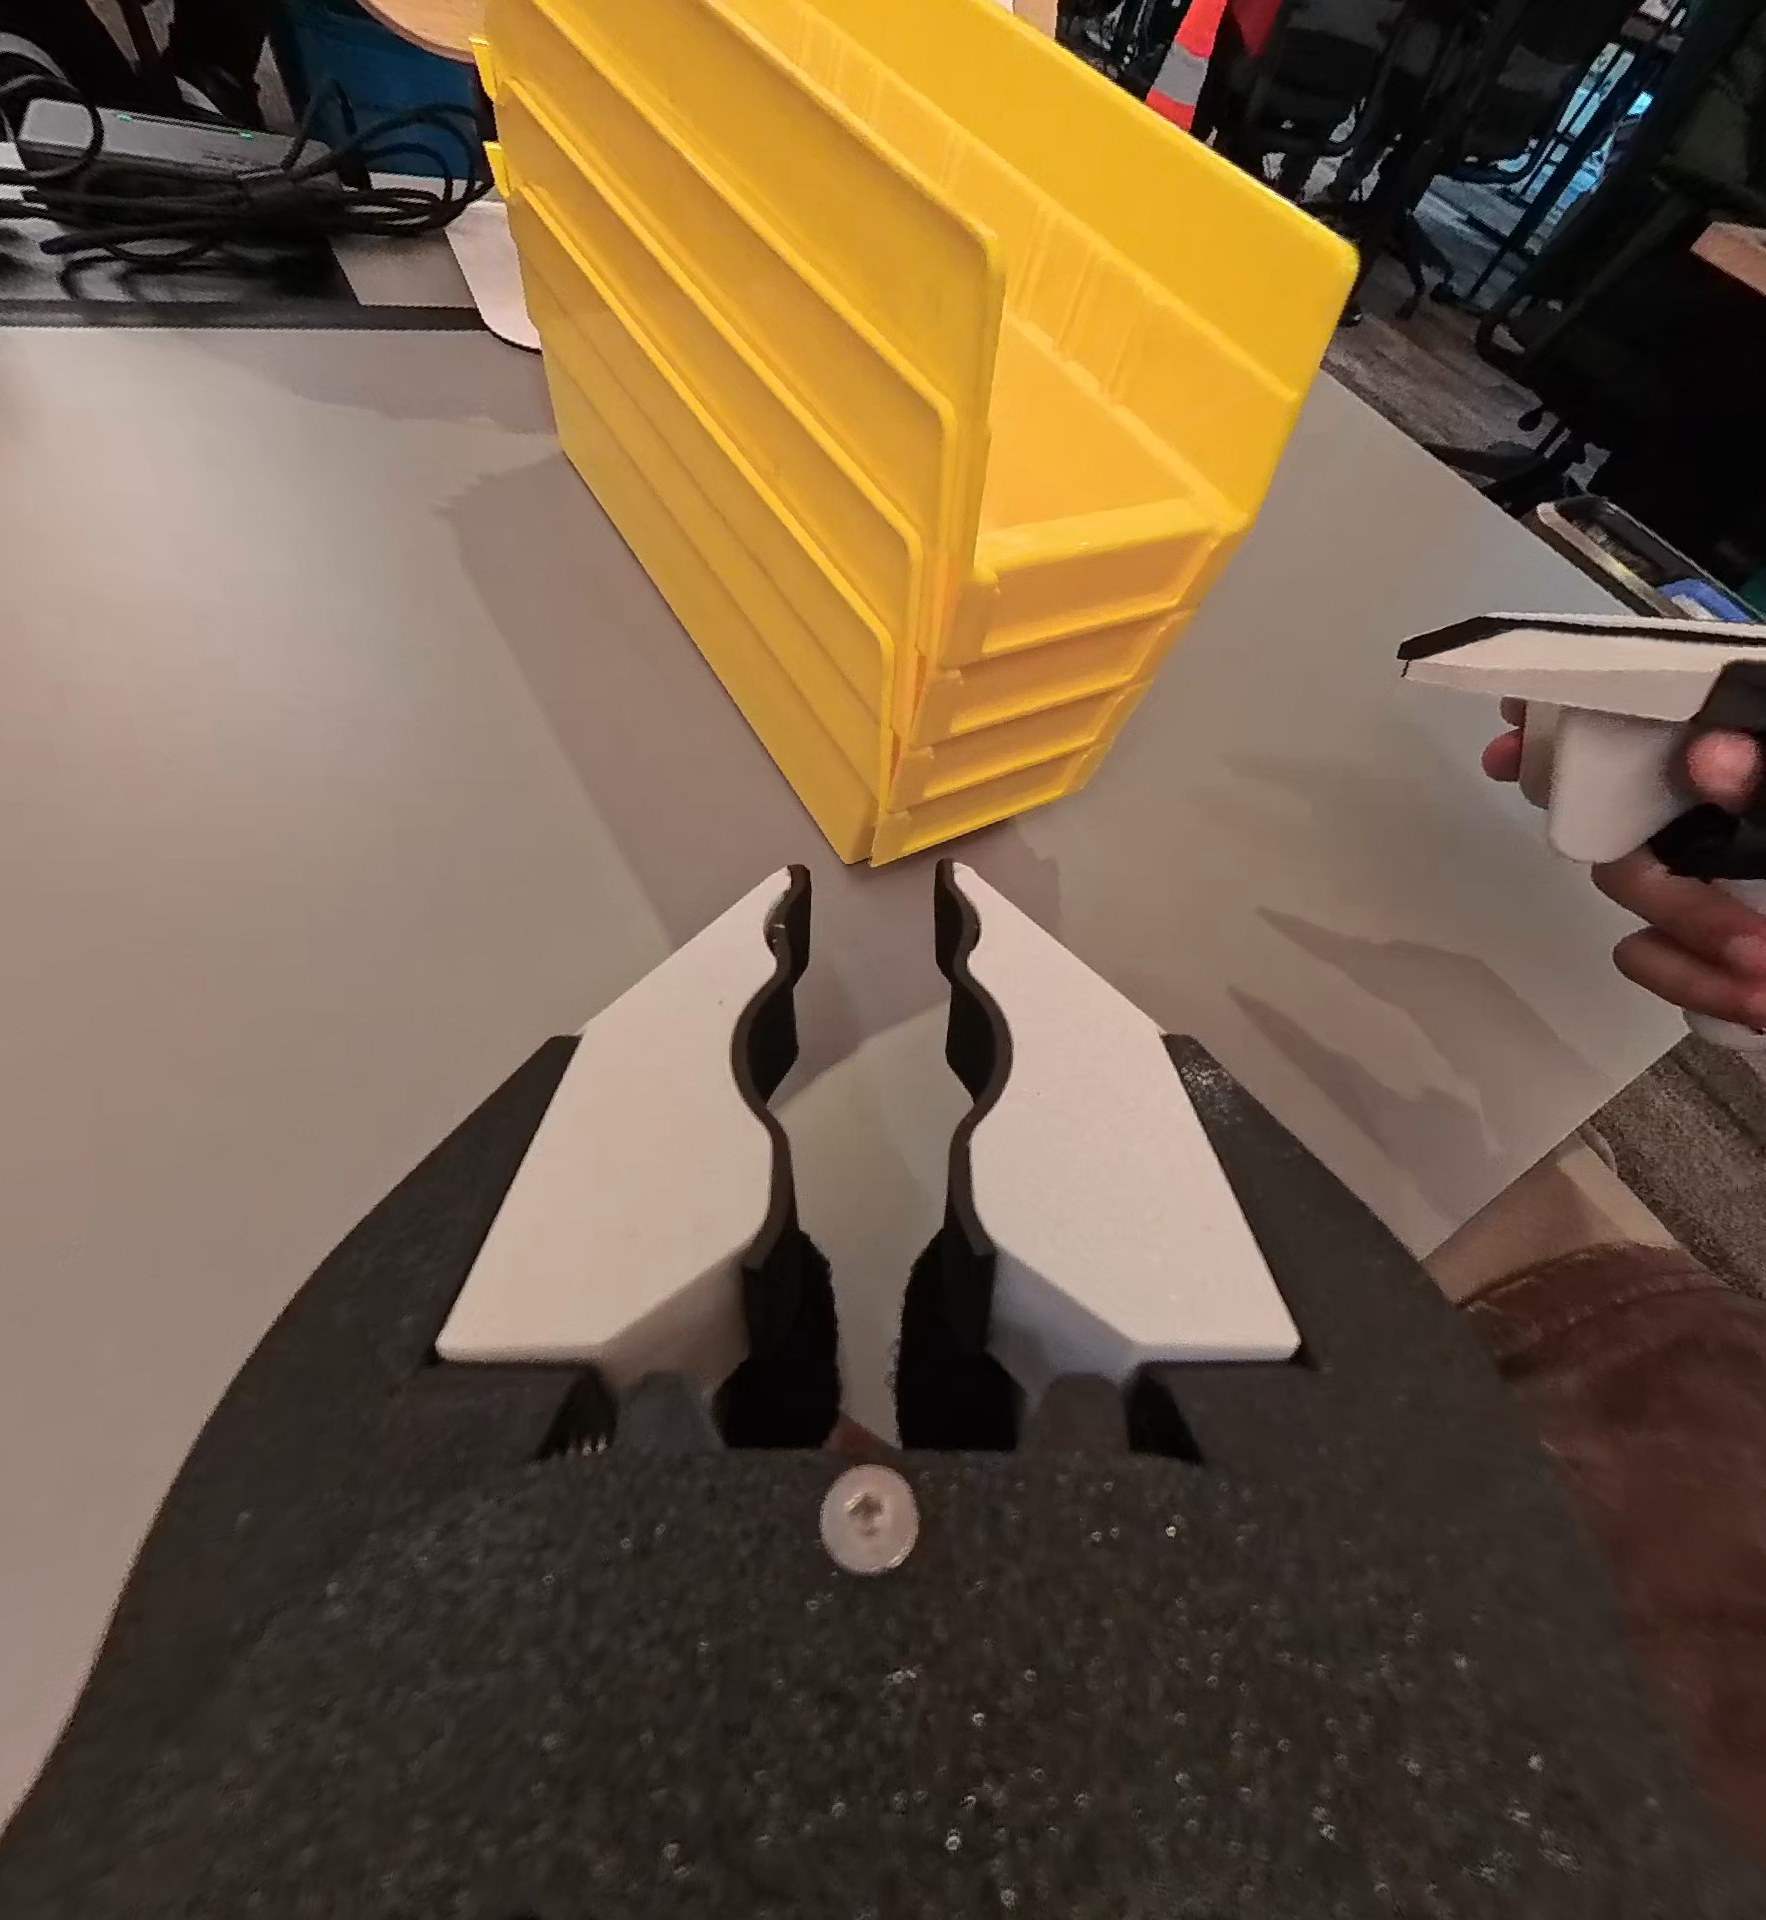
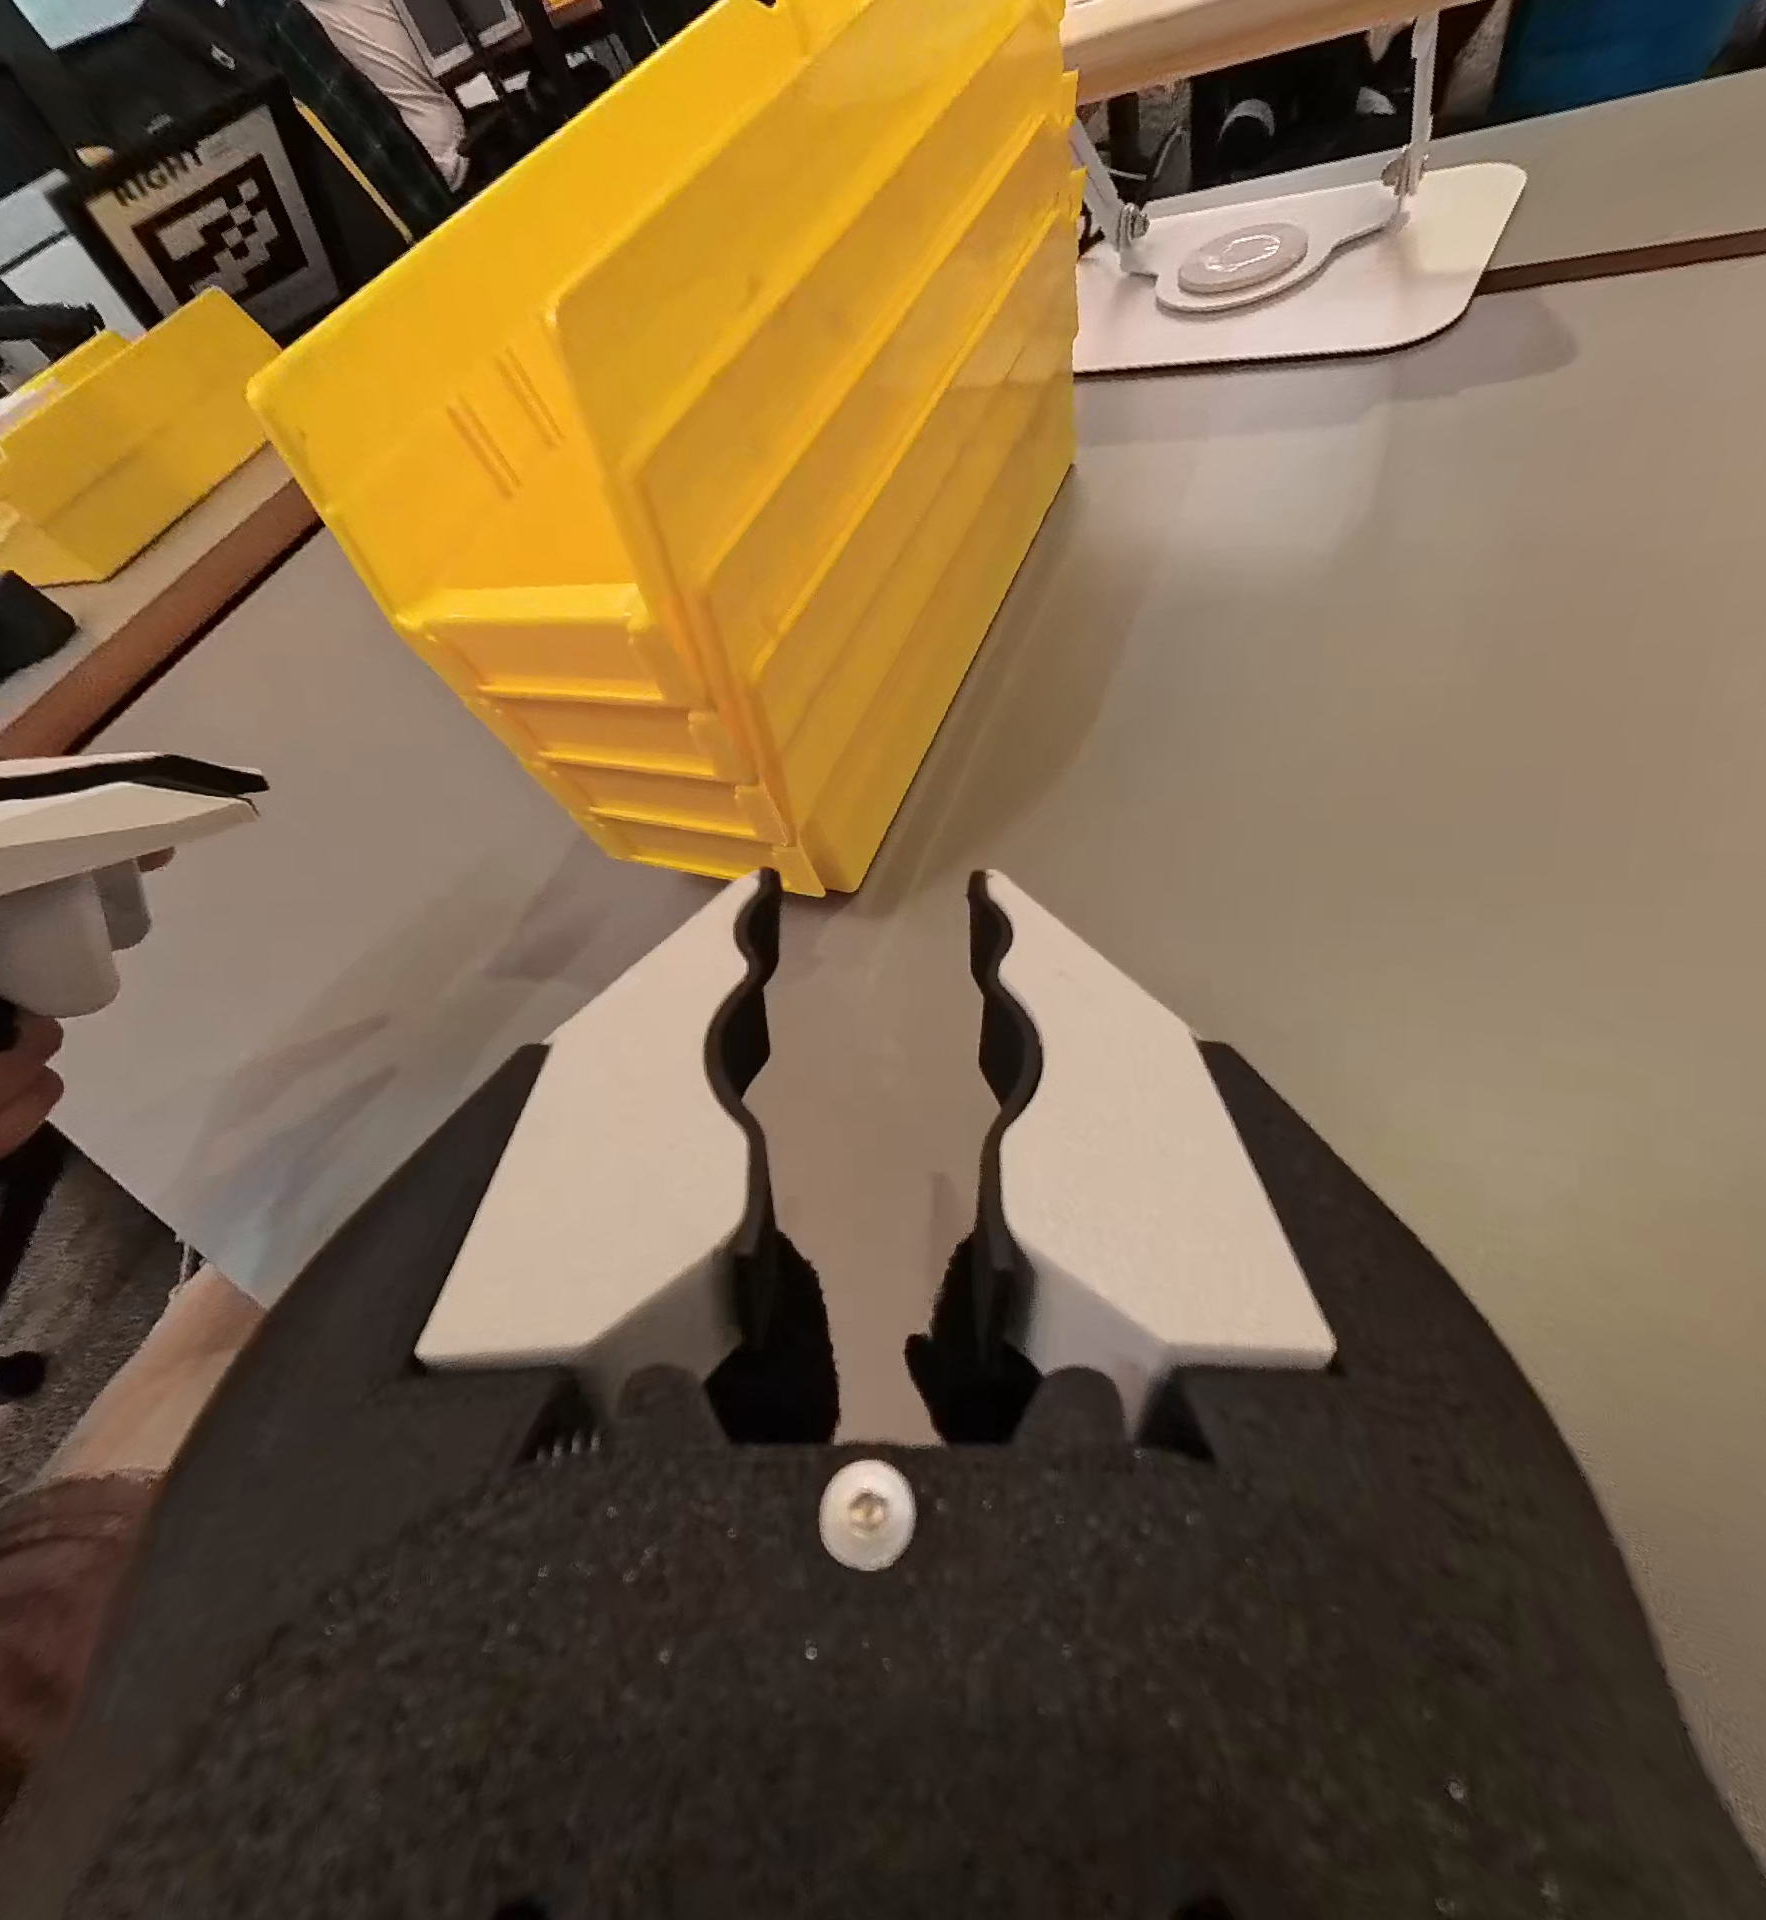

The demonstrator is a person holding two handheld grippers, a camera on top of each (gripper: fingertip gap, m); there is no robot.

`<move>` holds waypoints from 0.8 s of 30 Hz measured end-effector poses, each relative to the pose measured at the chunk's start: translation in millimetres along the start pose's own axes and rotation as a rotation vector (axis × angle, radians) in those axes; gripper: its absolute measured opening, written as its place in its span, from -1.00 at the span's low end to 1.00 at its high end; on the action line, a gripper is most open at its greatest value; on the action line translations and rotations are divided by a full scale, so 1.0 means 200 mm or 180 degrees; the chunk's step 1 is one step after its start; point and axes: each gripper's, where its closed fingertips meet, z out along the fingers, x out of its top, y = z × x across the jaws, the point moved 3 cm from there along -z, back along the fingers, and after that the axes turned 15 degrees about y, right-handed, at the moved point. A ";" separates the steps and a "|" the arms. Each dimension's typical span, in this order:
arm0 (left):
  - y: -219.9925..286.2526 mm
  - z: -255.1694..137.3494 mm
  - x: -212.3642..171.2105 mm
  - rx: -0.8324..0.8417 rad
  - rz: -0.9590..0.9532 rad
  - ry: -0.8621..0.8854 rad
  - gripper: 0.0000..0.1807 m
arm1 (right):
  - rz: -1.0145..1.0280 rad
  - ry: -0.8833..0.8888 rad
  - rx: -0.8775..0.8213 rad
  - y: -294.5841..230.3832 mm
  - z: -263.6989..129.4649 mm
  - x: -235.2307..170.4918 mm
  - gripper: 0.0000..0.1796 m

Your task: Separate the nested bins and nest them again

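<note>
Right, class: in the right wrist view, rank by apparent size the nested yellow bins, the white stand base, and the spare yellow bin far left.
1. Nested yellow bins, clearly largest.
2 and 3. White stand base and spare yellow bin look alike; differing distance prevents ranking.

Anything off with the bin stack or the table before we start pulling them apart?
Nothing stands out. The nested yellow bins sit squarely on the grey table, four stepped fronts evenly seated, no cracks or spills visible. Left gripper and right gripper are both open and short of the stack, touching nothing.
</note>
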 end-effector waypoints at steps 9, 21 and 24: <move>0.00 0.00 0.00 -0.0005 -0.0043 0.0008 -0.76 | -0.0124 -0.0029 0.0026 -0.02 0.01 -0.01 -0.60; 0.02 0.01 0.00 -0.0044 -0.0125 -0.0002 -0.76 | 0.0074 -0.0239 0.0011 -0.05 0.01 -0.05 -0.48; 0.01 0.00 0.00 -0.0032 -0.0139 0.0009 -0.76 | 0.0211 -0.0441 0.0104 -0.11 0.03 -0.02 -0.14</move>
